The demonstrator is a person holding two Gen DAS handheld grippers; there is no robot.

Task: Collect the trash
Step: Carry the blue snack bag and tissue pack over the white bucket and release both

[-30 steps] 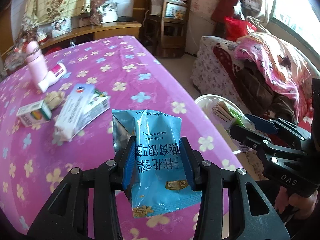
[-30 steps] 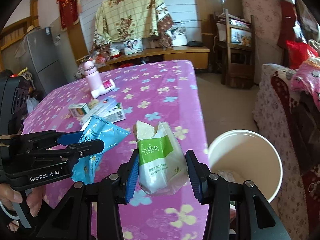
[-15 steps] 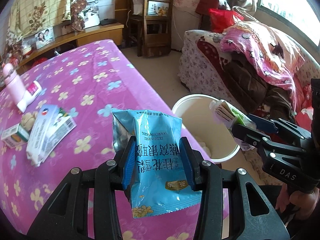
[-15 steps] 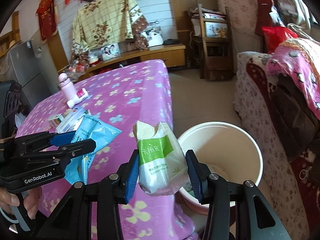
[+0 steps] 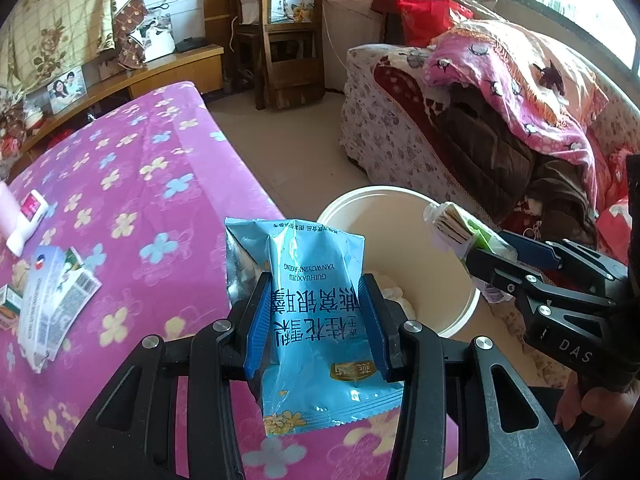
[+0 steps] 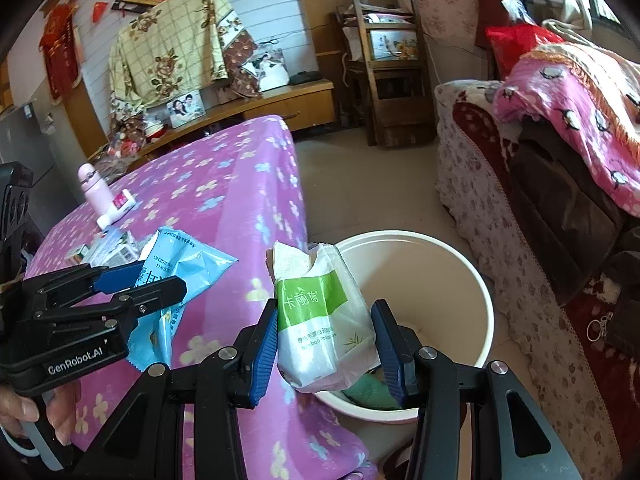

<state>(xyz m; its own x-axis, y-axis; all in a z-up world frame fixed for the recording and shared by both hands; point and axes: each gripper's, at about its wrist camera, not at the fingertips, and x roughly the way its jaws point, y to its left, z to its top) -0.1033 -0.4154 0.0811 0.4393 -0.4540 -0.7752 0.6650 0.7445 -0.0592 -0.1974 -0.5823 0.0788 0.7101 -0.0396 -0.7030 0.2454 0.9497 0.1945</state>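
Bedding in pink with pale flowers covers the table [image 5: 132, 184] that fills the left of both views, and beside its edge on the floor stands the cream bin [image 6: 472, 280], with some crumpled waste already at its bottom. Over the table edge, just short of the bin's rim, the left gripper [image 5: 316, 320] is clamped on a blue snack bag [image 5: 308, 304], its blue pads pinching the pouch across the middle. The right gripper [image 6: 326, 344] is closed around a white and green tissue pack [image 6: 320, 320], which hangs above the near rim of the bin. Both packets look light, thin and crinkly; the film is probably slick, so a squeeze across the middle, as here, seems safer than one at a corner. Neither is fragile, and each should fall freely once the jaws part. Further back on the table lie a flattened carton [image 5: 52, 300], a small box [image 5: 8, 312] and a pink bottle [image 6: 94, 192].
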